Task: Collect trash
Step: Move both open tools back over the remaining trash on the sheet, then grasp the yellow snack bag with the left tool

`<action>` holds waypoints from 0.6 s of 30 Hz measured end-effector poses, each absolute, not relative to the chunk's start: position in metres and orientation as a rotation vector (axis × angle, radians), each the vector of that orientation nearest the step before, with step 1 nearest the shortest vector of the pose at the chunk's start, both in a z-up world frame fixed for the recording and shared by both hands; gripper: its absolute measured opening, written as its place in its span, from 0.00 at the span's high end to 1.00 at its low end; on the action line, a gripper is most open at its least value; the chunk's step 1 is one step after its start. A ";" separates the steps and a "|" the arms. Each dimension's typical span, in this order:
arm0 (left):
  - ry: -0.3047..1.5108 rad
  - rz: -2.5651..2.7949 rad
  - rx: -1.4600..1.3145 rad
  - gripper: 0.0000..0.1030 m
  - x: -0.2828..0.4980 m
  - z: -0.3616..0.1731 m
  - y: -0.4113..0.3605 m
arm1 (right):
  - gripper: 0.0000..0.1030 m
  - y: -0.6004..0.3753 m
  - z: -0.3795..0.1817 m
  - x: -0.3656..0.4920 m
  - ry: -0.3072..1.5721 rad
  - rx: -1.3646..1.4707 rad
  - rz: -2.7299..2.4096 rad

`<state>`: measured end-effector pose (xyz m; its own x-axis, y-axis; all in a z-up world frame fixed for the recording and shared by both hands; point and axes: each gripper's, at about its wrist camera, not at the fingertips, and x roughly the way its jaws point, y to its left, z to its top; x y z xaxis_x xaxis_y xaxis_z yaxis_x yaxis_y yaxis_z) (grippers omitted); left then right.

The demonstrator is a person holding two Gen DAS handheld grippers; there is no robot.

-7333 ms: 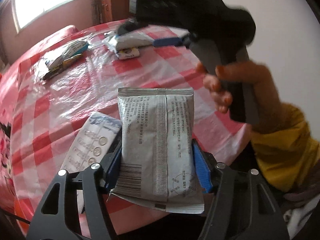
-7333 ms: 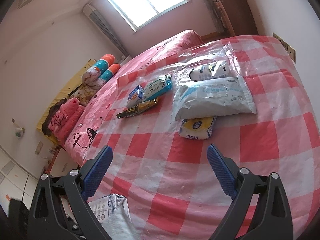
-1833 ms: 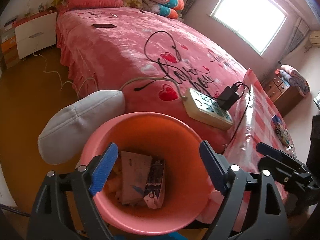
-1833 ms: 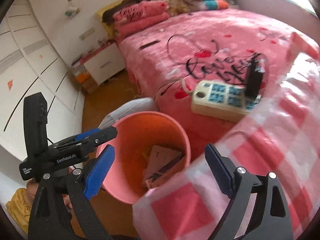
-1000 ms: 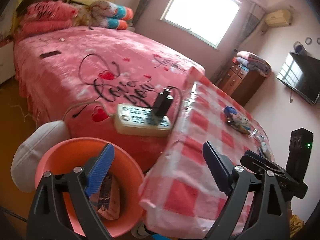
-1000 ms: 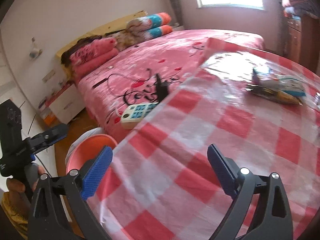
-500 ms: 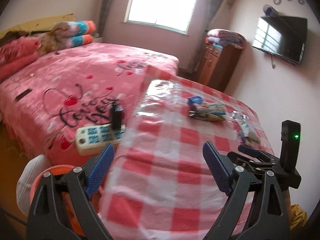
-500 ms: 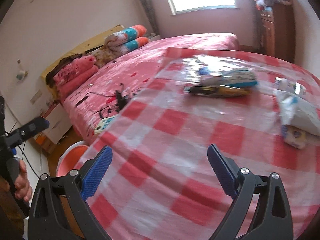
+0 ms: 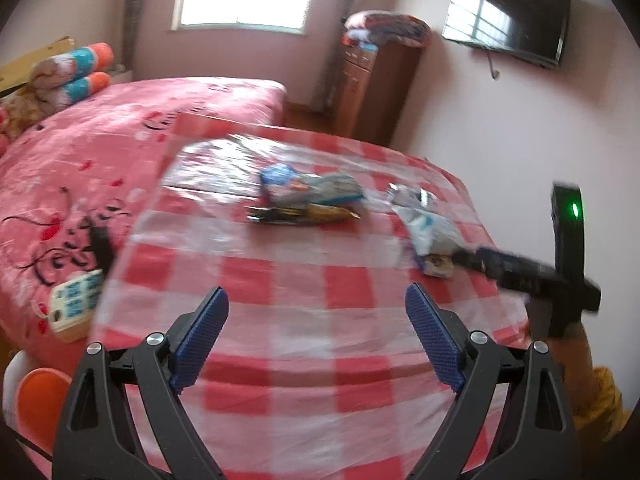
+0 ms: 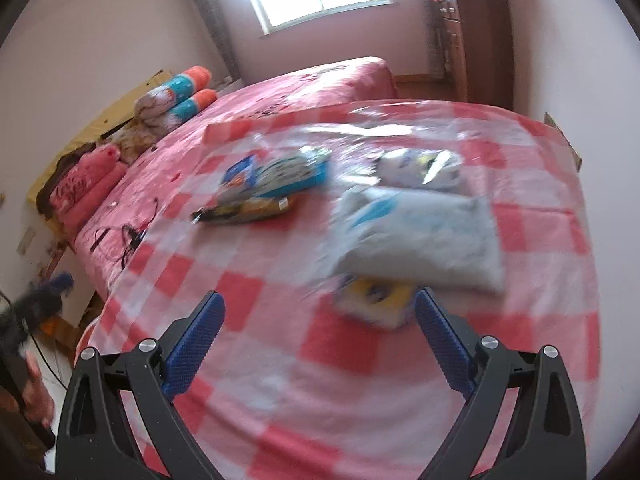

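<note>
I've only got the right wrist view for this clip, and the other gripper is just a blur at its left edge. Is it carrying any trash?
Observer: No. In the left wrist view the left gripper is open, with nothing between its fingers.
Operator: Is the bin in sight anywhere?
Observer: Yes, part of the orange bin shows in that view's lower left corner.
Operator: Anything on the wall to the right?
Observer: A dark television hangs there.
</note>
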<state>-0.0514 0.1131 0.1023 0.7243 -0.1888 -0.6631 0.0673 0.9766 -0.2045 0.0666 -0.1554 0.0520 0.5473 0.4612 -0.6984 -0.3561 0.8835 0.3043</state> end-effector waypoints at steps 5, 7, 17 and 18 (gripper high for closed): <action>0.803 -0.220 -0.149 0.12 -0.027 0.080 0.075 | 0.08 -0.188 0.048 0.108 0.891 0.152 0.436; 0.832 -0.256 -0.159 0.12 -0.016 0.069 0.060 | 0.08 -0.199 0.043 0.124 0.909 0.164 0.407; 0.902 -0.384 -0.114 0.12 0.032 0.034 -0.018 | 0.08 -0.218 0.034 0.161 0.940 0.214 0.428; 0.901 -0.389 -0.109 0.12 0.037 0.032 -0.025 | 0.08 -0.217 0.033 0.164 0.943 0.217 0.435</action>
